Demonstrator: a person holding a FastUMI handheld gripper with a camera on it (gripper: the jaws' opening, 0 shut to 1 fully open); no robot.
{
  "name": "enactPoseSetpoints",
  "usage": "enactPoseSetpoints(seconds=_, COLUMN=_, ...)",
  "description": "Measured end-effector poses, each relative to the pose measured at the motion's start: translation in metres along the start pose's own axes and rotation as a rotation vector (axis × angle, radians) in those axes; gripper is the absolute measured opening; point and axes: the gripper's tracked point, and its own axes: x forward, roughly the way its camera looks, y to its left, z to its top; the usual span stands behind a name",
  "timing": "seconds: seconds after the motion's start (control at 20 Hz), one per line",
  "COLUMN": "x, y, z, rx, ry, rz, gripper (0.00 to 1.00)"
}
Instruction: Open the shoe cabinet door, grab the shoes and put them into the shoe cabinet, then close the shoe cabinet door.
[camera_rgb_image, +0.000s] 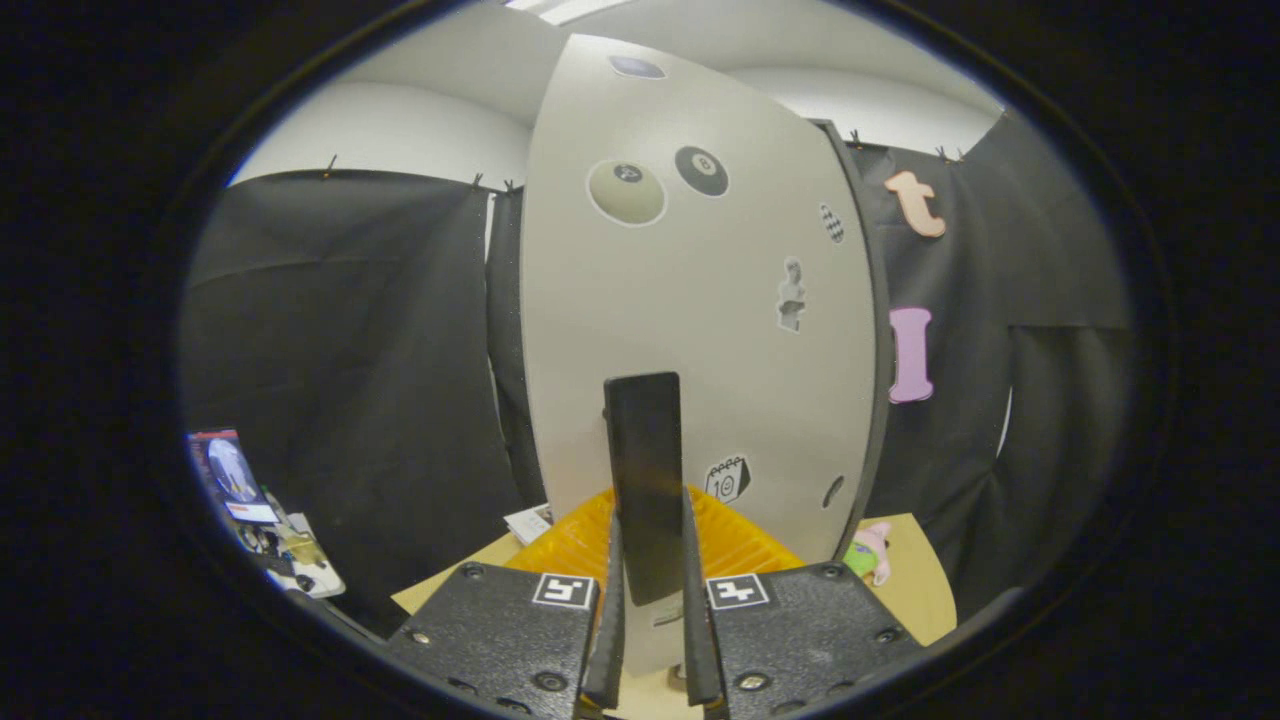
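The shoe cabinet's pale grey door (690, 300) stands upright straight ahead, with several stickers on its face. A black vertical handle (645, 450) sticks out from its lower middle. My gripper (650, 530) has the handle between its two black fingers (610, 600), and both press on its sides, so it is shut on the handle. A dark edge of the cabinet (878, 330) runs along the door's right side. I cannot tell how far the door is swung.
A yellow ridged thing (740, 545) lies low between the fingers and the door, on a light wooden tabletop (915, 580). A small pink and green plush toy (868, 550) sits at the door's lower right. A stand with a screen (235, 480) is far left.
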Motion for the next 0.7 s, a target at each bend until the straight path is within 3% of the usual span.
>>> enactPoseSetpoints(seconds=0.5, x=-0.036, y=-0.043, z=-0.004, rx=-0.002, ry=-0.048, rz=-0.1, gripper=0.24)
enactPoseSetpoints(seconds=0.7, x=-0.042, y=-0.06, z=-0.004, rx=-0.007, ry=-0.066, rz=-0.187, gripper=0.21)
